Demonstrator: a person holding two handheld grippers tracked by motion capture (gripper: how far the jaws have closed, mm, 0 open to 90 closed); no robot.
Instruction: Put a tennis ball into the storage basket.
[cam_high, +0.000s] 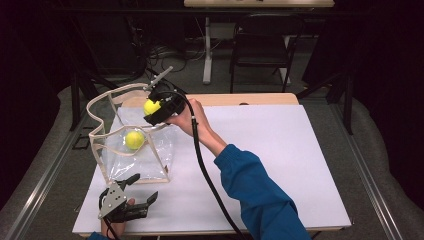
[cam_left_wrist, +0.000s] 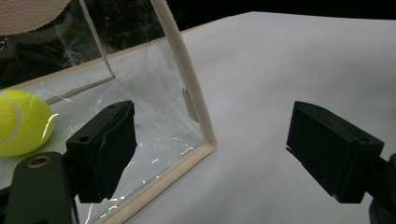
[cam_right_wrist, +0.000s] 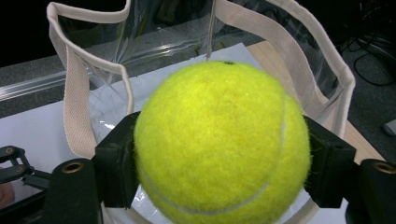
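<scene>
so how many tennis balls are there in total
2. One yellow-green felt tennis ball is clamped in the right tongs above the clear plastic tote bag with beige webbing trim; the other yellow-green tennis ball lies inside that bag. None seems hidden.

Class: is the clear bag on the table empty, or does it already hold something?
Not empty. One tennis ball lies inside the clear bag; the right gripper holds a second ball above its opening.

My right arm, in a blue sleeve (cam_high: 255, 187), reaches forward and to the left, its claw (cam_high: 156, 110) raised and clamped, jaws pressing from both sides. My left claw (cam_high: 134, 196) rests low at the near left, jaws spread wide apart, hand (cam_high: 114, 225) gripping from below.
</scene>
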